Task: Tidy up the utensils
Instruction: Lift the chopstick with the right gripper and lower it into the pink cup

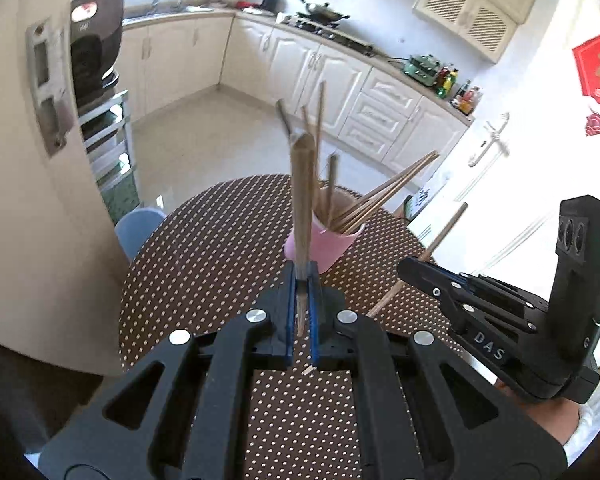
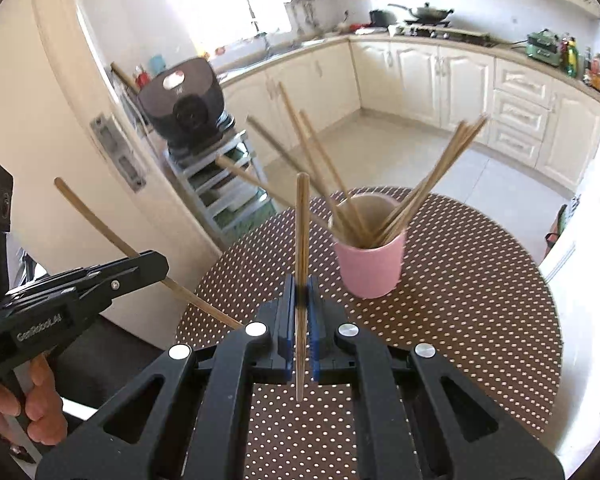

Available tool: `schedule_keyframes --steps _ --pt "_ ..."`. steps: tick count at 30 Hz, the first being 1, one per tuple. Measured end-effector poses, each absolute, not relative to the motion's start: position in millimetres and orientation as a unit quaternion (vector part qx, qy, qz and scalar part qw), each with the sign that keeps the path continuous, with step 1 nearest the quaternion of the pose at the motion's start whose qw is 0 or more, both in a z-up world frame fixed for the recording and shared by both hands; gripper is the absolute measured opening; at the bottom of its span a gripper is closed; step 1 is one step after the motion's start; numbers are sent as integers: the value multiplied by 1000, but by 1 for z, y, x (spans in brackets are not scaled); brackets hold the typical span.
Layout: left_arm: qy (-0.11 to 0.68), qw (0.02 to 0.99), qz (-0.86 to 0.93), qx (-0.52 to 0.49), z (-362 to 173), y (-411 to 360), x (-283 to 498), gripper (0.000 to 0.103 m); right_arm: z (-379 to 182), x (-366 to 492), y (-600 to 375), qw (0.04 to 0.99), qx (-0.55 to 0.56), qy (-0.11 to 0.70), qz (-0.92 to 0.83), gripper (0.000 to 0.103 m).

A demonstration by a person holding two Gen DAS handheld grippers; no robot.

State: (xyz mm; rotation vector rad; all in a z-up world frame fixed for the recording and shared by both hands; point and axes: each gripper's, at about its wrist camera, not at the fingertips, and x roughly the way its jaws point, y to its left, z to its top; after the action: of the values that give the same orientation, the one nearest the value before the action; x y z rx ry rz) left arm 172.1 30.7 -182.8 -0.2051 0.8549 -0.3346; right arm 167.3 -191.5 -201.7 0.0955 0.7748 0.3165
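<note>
A pink cup (image 1: 327, 246) (image 2: 371, 264) stands on the round dotted table (image 1: 204, 264) (image 2: 480, 300) and holds several wooden chopsticks (image 1: 384, 194) (image 2: 428, 188) that fan outward. My left gripper (image 1: 302, 280) is shut on one chopstick (image 1: 303, 196), held upright just in front of the cup. It also shows in the right wrist view (image 2: 148, 258) with its chopstick (image 2: 100, 222) slanting up to the left. My right gripper (image 2: 302, 288) is shut on another chopstick (image 2: 301, 264), upright, left of the cup. It also shows in the left wrist view (image 1: 410, 266) with its chopstick (image 1: 440, 240).
A blue chair (image 1: 138, 228) sits at the table's far left edge. A metal rack (image 2: 224, 176) with a dark appliance (image 2: 186, 100) stands past the table beside a beige fridge (image 2: 80, 140). White kitchen cabinets (image 2: 460, 80) line the back.
</note>
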Motion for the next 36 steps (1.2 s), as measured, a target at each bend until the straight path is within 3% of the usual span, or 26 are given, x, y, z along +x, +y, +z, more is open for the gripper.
schedule_keyframes --steps 22,36 --pt "319 921 -201 -97 -110 -11 211 6 -146 176 -259 945 100 285 121 5" --pt "303 929 -184 -107 -117 -27 265 6 -126 216 -281 953 115 252 124 5"
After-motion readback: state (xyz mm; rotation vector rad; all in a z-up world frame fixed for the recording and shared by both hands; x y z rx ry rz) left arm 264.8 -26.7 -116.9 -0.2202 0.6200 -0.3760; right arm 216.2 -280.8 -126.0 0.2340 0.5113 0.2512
